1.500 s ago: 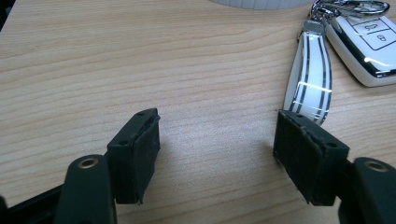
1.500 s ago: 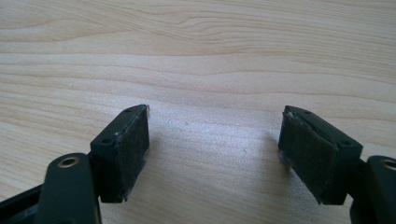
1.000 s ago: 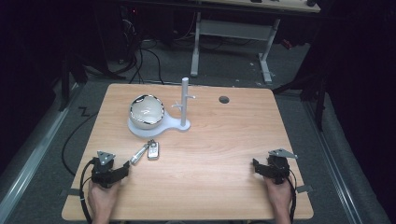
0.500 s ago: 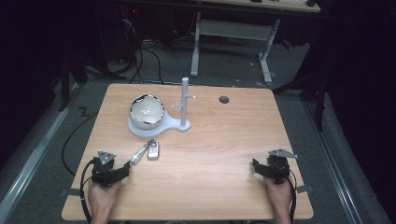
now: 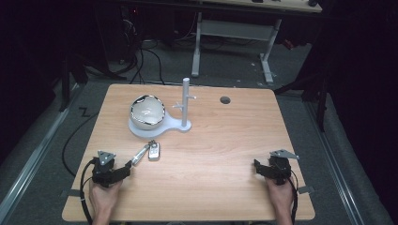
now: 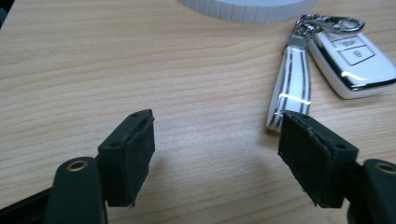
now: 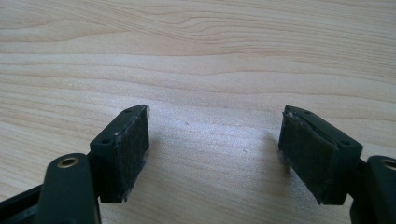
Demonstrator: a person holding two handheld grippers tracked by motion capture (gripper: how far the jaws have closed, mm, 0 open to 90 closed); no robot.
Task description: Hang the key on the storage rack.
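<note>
While the left hand-held gripper (image 6: pixel 217 156) gapes just short of the car key (image 6: pixel 353 58), close squarely on its strap (image 6: pixel 292 79); right hand-held gripper (image 7: pixel 212 154) gapes idle.

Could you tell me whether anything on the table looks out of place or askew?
Only mildly: the car key and its strap lie loose on the table, off the white stand with its peg post. Nothing looks spilled or damaged.

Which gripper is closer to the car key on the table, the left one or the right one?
Left. The left gripper sits just below-left of the car key, fingers open. The right gripper rests far across the table at its right side.
</note>
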